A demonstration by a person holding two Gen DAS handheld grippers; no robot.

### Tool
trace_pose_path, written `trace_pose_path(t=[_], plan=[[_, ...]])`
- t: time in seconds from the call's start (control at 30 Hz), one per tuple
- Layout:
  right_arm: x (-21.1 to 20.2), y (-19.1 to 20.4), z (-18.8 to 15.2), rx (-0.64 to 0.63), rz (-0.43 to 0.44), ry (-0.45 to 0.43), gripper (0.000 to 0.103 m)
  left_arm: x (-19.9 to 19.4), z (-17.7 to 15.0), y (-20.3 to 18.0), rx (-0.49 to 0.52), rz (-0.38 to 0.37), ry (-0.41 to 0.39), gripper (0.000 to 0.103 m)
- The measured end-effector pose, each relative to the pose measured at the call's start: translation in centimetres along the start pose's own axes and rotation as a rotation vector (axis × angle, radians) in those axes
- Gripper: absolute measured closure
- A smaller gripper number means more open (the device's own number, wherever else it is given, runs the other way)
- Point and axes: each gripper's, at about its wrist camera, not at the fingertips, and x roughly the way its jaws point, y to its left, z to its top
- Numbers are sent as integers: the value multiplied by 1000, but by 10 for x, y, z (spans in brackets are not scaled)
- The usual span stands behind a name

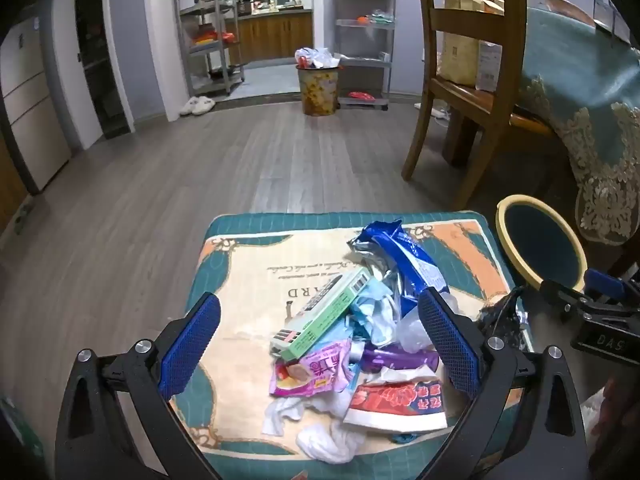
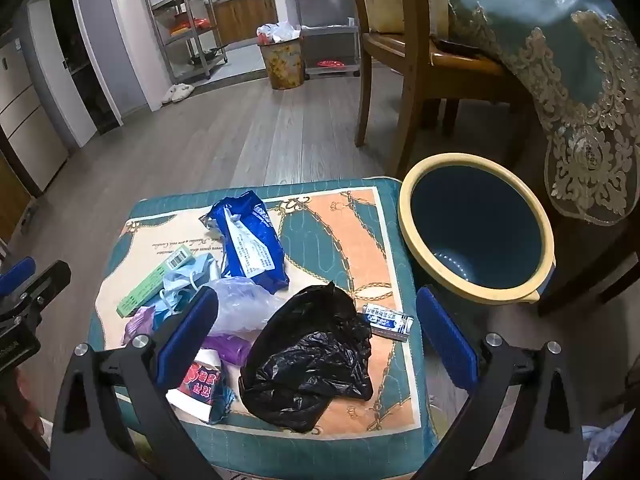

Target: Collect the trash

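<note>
- Right wrist view: right gripper (image 2: 316, 332) hovers over the cushion (image 2: 352, 216), jaws spread wide, nothing between the pads; black bag (image 2: 308, 364) lies right under it.
- Left gripper (image 1: 320, 344) likewise wide apart and empty, above the heap of wrappers near the cushion's near edge.
- Trash: green box (image 1: 320, 316), blue packet (image 2: 252, 236), clear bag (image 2: 240, 304), pink wrapper (image 1: 308, 372), small carton (image 2: 388, 320) near the right edge. All still on the cushion.
- Bin (image 2: 476, 232) stands just off the right edge, looks empty.
- Risk: the black bag is limp; a shallow pinch may slip or drag the small carton off the edge.
- Risk: the heap overlaps, so one grab may lift several pieces and drop some short of the bin.
- Around: chair (image 2: 400, 60) behind the bin, second full bin (image 2: 284, 60) far across the floor. Nothing blocks the path to the near bin.
</note>
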Motion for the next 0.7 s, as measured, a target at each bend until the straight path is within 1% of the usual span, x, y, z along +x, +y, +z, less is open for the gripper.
trace_pose_path(t=[0.37, 0.7], plan=[[6, -1, 0, 14, -8, 5, 6, 9, -1, 6, -14, -14, 18, 5], [5, -2, 0, 10, -9, 21, 6, 7, -1, 7, -19, -13, 20, 5]])
